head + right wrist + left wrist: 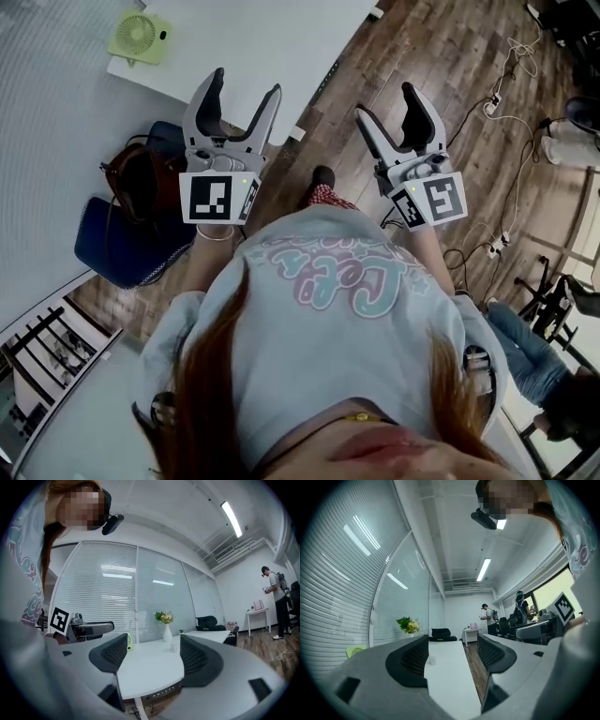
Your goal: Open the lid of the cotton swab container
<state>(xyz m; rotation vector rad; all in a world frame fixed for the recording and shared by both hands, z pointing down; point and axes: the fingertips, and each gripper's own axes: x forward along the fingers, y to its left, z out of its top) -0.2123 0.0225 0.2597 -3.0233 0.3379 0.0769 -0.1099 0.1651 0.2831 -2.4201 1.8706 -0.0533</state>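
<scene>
The left gripper (pixel 246 82), released and empty, hangs by the white bench's (pixel 272 47) near edge. The right gripper (pixel 385 101), also released and empty, hangs over open wood floor (pixel 441 56). A small clear container (pixel 174 648) stands well ahead on the bench, apart from both.

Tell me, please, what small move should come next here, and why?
Probably step toward the white table and bring both grippers over it. The left gripper and right gripper are open and empty, held close to the body, with the table ahead of them. A small pale container stands on the table; whether it is the cotton swab container I cannot tell.
</scene>
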